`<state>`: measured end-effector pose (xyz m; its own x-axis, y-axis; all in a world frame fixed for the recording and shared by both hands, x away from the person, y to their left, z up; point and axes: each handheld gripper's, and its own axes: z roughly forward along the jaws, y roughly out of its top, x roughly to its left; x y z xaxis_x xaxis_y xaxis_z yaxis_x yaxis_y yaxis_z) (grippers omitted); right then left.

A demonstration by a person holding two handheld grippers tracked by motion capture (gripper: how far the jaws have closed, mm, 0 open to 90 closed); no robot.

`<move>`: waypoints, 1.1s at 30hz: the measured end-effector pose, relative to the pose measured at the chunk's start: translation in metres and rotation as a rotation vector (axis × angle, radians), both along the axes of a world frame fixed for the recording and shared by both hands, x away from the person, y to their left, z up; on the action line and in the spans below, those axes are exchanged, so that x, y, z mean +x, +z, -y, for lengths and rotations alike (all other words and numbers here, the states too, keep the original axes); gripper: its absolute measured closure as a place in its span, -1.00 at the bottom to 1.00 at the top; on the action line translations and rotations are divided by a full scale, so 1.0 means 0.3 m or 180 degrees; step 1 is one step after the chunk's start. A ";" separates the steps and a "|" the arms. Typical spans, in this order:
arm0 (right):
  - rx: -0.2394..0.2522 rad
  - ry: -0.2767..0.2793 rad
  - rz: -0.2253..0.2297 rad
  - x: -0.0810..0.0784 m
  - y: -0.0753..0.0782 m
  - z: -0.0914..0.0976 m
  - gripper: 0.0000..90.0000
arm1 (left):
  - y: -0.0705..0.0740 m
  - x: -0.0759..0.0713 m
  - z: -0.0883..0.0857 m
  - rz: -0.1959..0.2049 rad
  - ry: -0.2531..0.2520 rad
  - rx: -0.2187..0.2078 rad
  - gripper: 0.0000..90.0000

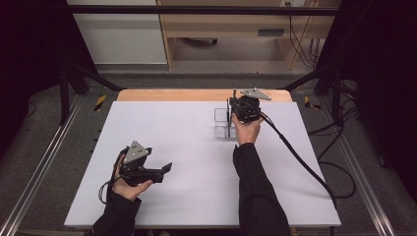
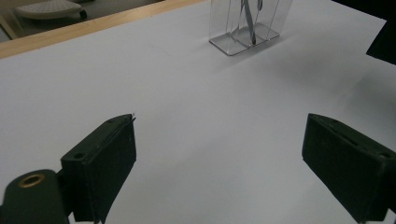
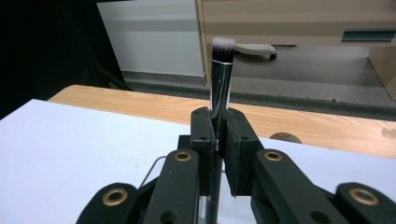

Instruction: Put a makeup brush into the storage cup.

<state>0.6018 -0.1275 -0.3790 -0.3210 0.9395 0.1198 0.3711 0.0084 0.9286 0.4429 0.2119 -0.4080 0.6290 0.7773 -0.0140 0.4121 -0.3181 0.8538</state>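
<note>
Gripping: your right tool (image 3: 218, 140) clamps the brush (image 3: 220, 79) above the clear holder (image 1: 221, 123).
Left tool (image 2: 219, 158): wide, empty.
Risk: tilt could topple the holder.

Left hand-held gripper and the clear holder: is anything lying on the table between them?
No. From the left hand-held gripper to the clear holder there is just bare white table surface, as seen in the left gripper view.

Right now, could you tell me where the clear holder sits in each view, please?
High view: clear holder right of centre, far side, by the right gripper.
Left gripper view: top, right of centre.
Right gripper view: can't make it out.
Shared landmark: white table sheet.
</note>
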 end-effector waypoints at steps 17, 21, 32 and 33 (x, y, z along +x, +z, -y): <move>-0.0024 0.0004 -0.0140 -0.010 -0.070 0.011 0.86 | -0.003 0.001 0.003 -0.0008 0.0006 0.0025 -0.80; -0.0044 0.0025 -0.0197 -0.020 -0.081 0.015 0.83 | -0.004 0.001 0.005 -0.0006 0.0006 0.0032 -0.80; 0.0084 0.0255 -0.0179 -0.093 -0.070 0.044 0.67 | -0.009 0.002 0.010 -0.0013 0.0012 0.0057 -0.80; 0.0087 0.0286 -0.0163 -0.101 -0.068 0.045 0.66 | -0.008 0.001 0.010 -0.0015 0.0012 0.0054 -0.80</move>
